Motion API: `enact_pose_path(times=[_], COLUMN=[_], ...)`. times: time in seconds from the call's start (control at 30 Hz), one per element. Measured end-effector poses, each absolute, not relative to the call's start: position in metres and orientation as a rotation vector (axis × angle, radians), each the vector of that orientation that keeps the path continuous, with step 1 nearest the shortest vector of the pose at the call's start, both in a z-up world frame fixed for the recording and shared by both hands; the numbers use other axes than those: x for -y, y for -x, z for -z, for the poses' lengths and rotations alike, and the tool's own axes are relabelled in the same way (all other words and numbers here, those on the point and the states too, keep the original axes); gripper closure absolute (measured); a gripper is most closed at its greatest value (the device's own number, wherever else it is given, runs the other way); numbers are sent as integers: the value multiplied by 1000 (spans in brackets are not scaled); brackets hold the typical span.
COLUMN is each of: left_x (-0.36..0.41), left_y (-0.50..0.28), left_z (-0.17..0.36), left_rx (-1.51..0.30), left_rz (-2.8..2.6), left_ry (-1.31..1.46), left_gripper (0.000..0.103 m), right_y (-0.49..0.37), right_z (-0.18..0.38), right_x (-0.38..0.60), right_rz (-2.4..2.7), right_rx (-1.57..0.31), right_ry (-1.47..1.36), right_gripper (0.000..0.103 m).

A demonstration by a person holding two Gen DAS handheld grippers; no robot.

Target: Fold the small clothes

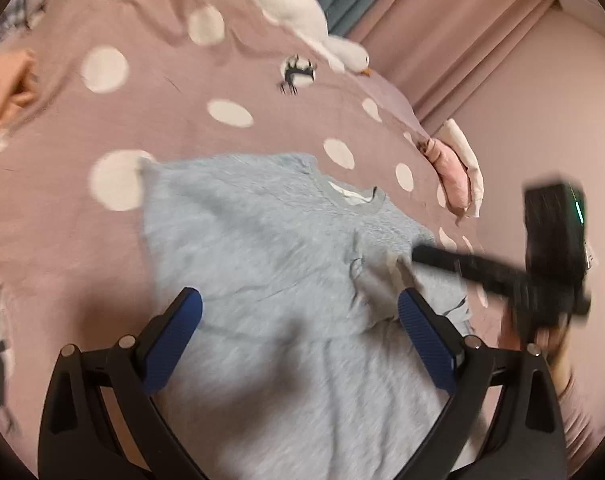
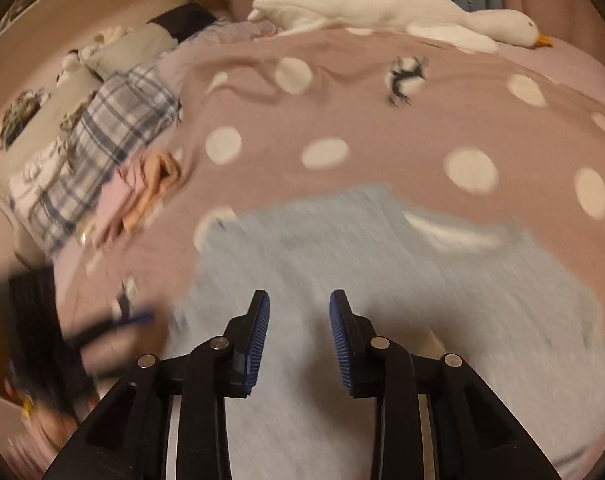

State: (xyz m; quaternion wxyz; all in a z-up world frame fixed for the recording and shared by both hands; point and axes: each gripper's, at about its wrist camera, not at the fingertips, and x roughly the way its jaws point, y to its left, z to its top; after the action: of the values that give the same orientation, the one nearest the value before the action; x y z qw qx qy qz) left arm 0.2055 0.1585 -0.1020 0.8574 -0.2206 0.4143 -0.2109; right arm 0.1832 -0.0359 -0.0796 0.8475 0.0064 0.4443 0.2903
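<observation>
Light blue top spread flat on the dotted pink bedspread, mid-frame, long axis running from lower edge toward the collar at upper right. Left gripper wide open above it, empty. Right gripper partly open, empty. Only in the right view: plaid pile at left.

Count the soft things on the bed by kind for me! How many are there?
Grey sweater: 1
White stuffed goose: 1
Checked shirt: 1
Pile of pink and orange clothes: 1
Folded pink and white clothes at the bed's edge: 1
Total: 5
</observation>
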Motion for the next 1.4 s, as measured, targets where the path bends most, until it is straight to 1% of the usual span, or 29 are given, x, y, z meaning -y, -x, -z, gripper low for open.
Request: enact_pose_path(times=[0.07, 0.13, 0.23, 0.27, 0.3, 0.4, 0.47, 0.53, 0.6, 0.67, 0.7, 0.8, 0.93, 0.97, 1.0, 1.07, 1.13, 1.23, 1.4], left_x=[-147, -134, -130, -134, -138, -147, -147, -146, -144, -141, -140, -137, -147, -152, -155, -162, -168, -173, -174], left_y=[-218, -225, -232, -230, -230, -226, -225, -222, -221, -222, -223, -224, -212, -201, -193, -171, -146, -114, -63], left_z=[111, 118, 140, 145, 147, 144, 143, 143, 144, 145, 145, 144, 133, 127, 124, 118, 117, 124, 142], left_rx=[-881, -896, -947, -954, -952, -956, -964, -969, -968, -968, -970, -981, -977, -968, -965, -948, -938, -967, -1006], left_rz=[422, 353, 272, 256, 253, 264, 266, 265, 258, 250, 248, 242, 243, 252, 262, 271, 284, 310, 378], left_ry=[433, 343, 247, 230, 224, 228, 213, 191, 182, 181, 180, 179, 265, 299, 323, 369, 401, 469, 604], left_gripper=[6, 9, 18, 25, 29, 29, 29, 29, 27, 25, 22, 21, 20, 17, 8, 1, 1, 1, 1], right_y=[-177, -174, -172, -175, -174, -167, -166, -160, -158, -162, -165, -179, -167, -158, -147, -126, -100, -65, -28], right_z=[87, 96, 113, 125, 135, 135, 130, 120, 106, 102, 104, 126, 118, 113, 107, 101, 94, 91, 113], right_x=[43, 54, 64, 62, 64, 67, 76, 89, 104, 114, 115, 112, 132, 141, 150, 165, 186, 218, 267], right_rz=[-598, -596, -556, -551, -555, -577, -616, -613, -578, -513, -483, -422, -446, -460, -465, -438, -420, -356, -249], right_rx=[-936, -943, -969, -995, -1017, -988, -1009, -970, -899, -873, -880, -984, -952, -933, -911, -891, -862, -825, -841], right_ry=[-10, -39, -25, -19, -24, -9, -82, -114, -143, -146, -127, -59, -192, -225, -241, -239, -244, -267, -364], right_gripper=[72, 72, 72, 72, 72, 72, 72, 72, 72, 72, 72, 72, 72, 72, 71, 67, 58, 50, 48])
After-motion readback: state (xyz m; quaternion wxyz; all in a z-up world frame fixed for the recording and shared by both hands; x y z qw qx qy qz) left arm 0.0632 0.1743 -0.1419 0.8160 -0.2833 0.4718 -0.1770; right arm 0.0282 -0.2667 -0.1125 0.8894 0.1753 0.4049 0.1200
